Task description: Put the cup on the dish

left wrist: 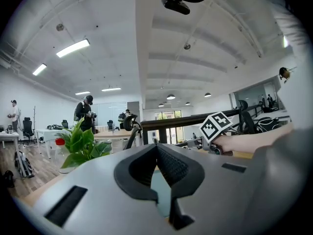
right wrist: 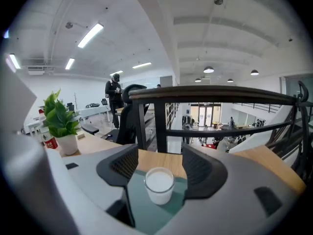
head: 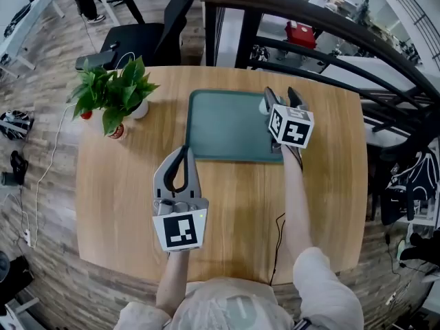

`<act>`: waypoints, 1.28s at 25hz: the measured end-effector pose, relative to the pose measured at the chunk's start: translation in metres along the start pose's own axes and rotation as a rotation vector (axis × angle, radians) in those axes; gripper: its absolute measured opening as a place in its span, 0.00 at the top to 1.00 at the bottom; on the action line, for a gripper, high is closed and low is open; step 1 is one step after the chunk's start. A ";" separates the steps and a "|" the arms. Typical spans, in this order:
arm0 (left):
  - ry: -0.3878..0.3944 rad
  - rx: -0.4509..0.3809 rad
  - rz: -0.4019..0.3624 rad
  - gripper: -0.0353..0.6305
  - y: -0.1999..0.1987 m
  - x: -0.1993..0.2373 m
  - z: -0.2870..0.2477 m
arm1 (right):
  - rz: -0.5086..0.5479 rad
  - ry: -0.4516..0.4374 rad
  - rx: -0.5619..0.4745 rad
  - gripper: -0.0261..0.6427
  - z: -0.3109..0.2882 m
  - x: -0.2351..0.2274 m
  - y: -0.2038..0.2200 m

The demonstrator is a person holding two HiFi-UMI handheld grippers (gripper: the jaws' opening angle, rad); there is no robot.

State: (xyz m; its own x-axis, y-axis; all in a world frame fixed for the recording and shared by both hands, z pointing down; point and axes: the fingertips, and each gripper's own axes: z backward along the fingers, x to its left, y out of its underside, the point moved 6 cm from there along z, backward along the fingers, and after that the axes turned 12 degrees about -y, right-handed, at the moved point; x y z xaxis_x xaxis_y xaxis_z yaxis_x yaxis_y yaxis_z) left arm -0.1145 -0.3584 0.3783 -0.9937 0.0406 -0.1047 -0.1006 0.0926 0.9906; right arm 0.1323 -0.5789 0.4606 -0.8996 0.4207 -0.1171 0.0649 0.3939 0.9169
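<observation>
Right claw [right wrist: 160,161] spread; white cup [right wrist: 159,184] stands upright between its jaws, touching neither, on the green dish [head: 227,126]. Left claw [head: 184,150] pressed together, empty, over the table [head: 124,184]; the dish's near corner lies just beside its tips.

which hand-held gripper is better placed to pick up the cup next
Right. The right hand-held gripper has its jaws open on either side of the cup, which stands on the green tray. The left hand-held gripper is shut and sits by the tray's near edge, away from the cup.
</observation>
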 end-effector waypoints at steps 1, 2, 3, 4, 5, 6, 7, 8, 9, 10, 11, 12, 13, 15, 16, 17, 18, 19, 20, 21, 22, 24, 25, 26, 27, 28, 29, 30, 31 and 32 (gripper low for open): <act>-0.003 -0.014 0.008 0.94 -0.007 0.000 0.005 | 0.012 -0.001 -0.029 0.56 0.012 0.003 -0.014; -0.006 -0.028 0.018 0.94 -0.014 -0.001 0.011 | 0.026 -0.005 -0.059 0.56 0.026 0.007 -0.028; -0.010 -0.040 0.026 0.94 -0.021 0.000 0.018 | 0.043 -0.006 -0.092 0.56 0.041 0.013 -0.042; -0.015 -0.052 0.029 0.94 -0.029 0.001 0.027 | 0.064 -0.006 -0.131 0.56 0.059 0.022 -0.055; -0.020 -0.068 0.028 0.94 -0.036 0.003 0.035 | 0.084 -0.010 -0.178 0.56 0.079 0.033 -0.067; -0.023 -0.086 0.027 0.94 -0.044 0.004 0.044 | 0.100 -0.023 -0.232 0.56 0.101 0.045 -0.078; -0.024 -0.106 0.031 0.94 -0.051 0.003 0.053 | 0.108 -0.045 -0.293 0.56 0.125 0.056 -0.088; -0.022 -0.126 0.035 0.94 -0.057 0.002 0.063 | 0.107 -0.068 -0.356 0.59 0.150 0.067 -0.096; -0.018 -0.146 0.038 0.94 -0.063 0.000 0.072 | 0.103 -0.090 -0.418 0.68 0.174 0.077 -0.102; -0.015 -0.163 0.034 0.94 -0.068 -0.002 0.080 | 0.103 -0.103 -0.474 0.76 0.198 0.086 -0.107; -0.012 -0.179 0.026 0.94 -0.074 -0.002 0.088 | 0.114 -0.107 -0.523 0.82 0.220 0.095 -0.111; -0.010 -0.199 0.015 0.94 -0.082 -0.002 0.095 | 0.133 -0.104 -0.564 0.87 0.240 0.105 -0.115; -0.009 -0.225 0.005 0.94 -0.090 -0.001 0.103 | 0.156 -0.099 -0.593 0.89 0.260 0.114 -0.117; -0.008 -0.279 -0.001 0.94 -0.104 -0.001 0.123 | 0.202 -0.099 -0.613 0.92 0.295 0.134 -0.114; -0.006 -0.300 0.001 0.94 -0.109 -0.001 0.134 | 0.229 -0.104 -0.610 0.92 0.311 0.144 -0.109; -0.002 -0.316 0.002 0.94 -0.112 -0.002 0.145 | 0.259 -0.109 -0.600 0.93 0.326 0.153 -0.101; 0.007 -0.328 0.001 0.94 -0.115 -0.003 0.155 | 0.288 -0.112 -0.584 0.93 0.339 0.163 -0.093; 0.020 -0.336 -0.001 0.94 -0.117 -0.003 0.164 | 0.308 -0.112 -0.564 0.93 0.352 0.171 -0.084; 0.032 -0.340 -0.005 0.94 -0.117 -0.004 0.175 | 0.315 -0.116 -0.545 0.93 0.363 0.180 -0.074; 0.038 -0.340 -0.008 0.94 -0.117 -0.004 0.185 | 0.306 -0.126 -0.529 0.93 0.374 0.187 -0.063; 0.039 -0.339 -0.009 0.94 -0.116 -0.004 0.194 | 0.286 -0.144 -0.515 0.93 0.384 0.194 -0.053; 0.034 -0.334 -0.002 0.94 -0.112 -0.006 0.208 | 0.245 -0.175 -0.487 0.93 0.400 0.206 -0.031; 0.034 -0.331 0.003 0.94 -0.110 -0.007 0.214 | 0.235 -0.181 -0.473 0.93 0.407 0.211 -0.020; 0.037 -0.327 0.006 0.94 -0.108 -0.009 0.219 | 0.230 -0.183 -0.459 0.93 0.413 0.215 -0.011; 0.042 -0.324 0.008 0.94 -0.107 -0.011 0.225 | 0.227 -0.185 -0.448 0.93 0.420 0.219 -0.004; 0.046 -0.326 0.008 0.94 -0.106 -0.012 0.230 | 0.225 -0.187 -0.439 0.93 0.426 0.222 0.002; 0.047 -0.333 0.009 0.94 -0.107 -0.013 0.236 | 0.222 -0.187 -0.432 0.93 0.432 0.225 0.006; 0.048 -0.342 0.011 0.94 -0.108 -0.014 0.240 | 0.220 -0.185 -0.427 0.93 0.436 0.226 0.008; 0.050 -0.347 0.014 0.94 -0.110 -0.015 0.244 | 0.218 -0.180 -0.423 0.93 0.439 0.226 0.009; 0.052 -0.347 0.017 0.94 -0.112 -0.016 0.246 | 0.217 -0.177 -0.419 0.93 0.440 0.226 0.009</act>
State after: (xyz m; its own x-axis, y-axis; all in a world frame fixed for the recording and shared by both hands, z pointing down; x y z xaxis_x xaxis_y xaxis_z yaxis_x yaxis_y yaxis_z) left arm -0.0753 -0.1242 0.2476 -0.9957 -0.0125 -0.0922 -0.0861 -0.2516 0.9640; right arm 0.1194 -0.1208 0.2746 -0.7951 0.6031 0.0638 0.0307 -0.0651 0.9974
